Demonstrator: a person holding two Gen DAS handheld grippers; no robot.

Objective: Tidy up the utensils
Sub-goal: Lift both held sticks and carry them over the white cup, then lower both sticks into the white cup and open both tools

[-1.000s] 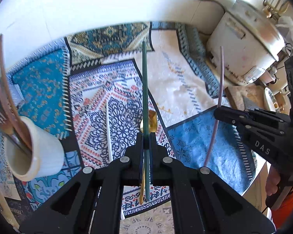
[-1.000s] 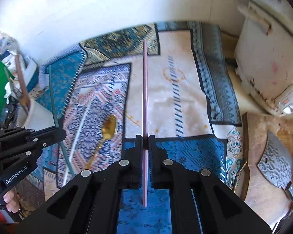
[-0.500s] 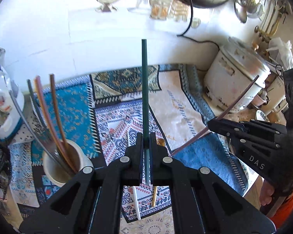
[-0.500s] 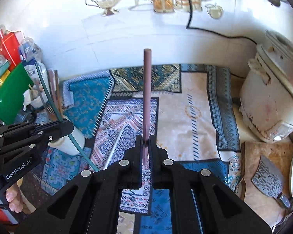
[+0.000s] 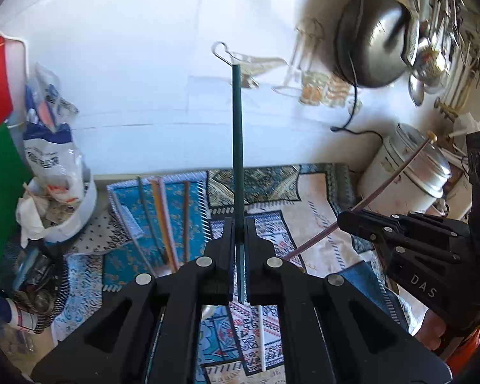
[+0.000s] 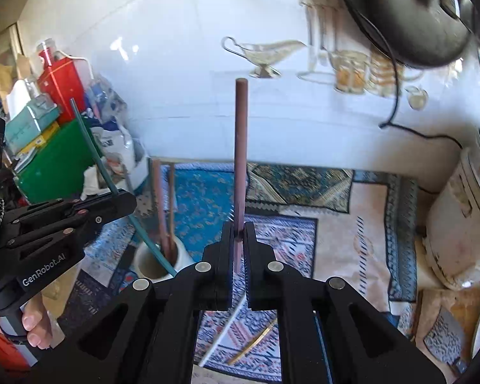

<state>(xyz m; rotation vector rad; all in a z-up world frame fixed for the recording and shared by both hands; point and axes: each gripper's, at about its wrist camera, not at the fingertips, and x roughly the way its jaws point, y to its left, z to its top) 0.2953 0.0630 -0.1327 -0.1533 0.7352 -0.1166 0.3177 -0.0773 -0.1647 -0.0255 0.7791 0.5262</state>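
My left gripper (image 5: pixel 239 227) is shut on a green chopstick (image 5: pixel 236 147) that points up toward the wall. In the right wrist view the left gripper (image 6: pixel 124 200) is at the left, and the lower end of the green chopstick (image 6: pixel 92 150) hangs by the rim of a white cup (image 6: pixel 150 264). The cup holds several sticks (image 6: pixel 163 204). My right gripper (image 6: pixel 239 227) is shut on a brown chopstick (image 6: pixel 241 153), raised above the patterned mat (image 6: pixel 336 240). On the mat lie a white chopstick (image 5: pixel 261 336) and a gold spoon (image 6: pixel 256 339).
A white rice cooker (image 6: pixel 457 224) stands at the right, with a cleaver (image 6: pixel 444 336) on a wooden board in front of it. Boxes, a green bin (image 6: pixel 54 163) and a white tub of bags (image 5: pixel 67 204) crowd the left. A tiled wall is behind.
Both grippers have risen from the mat and tipped upward with their chopsticks still held. The cup now sits closer under the left gripper, and the wall fills the upper view.
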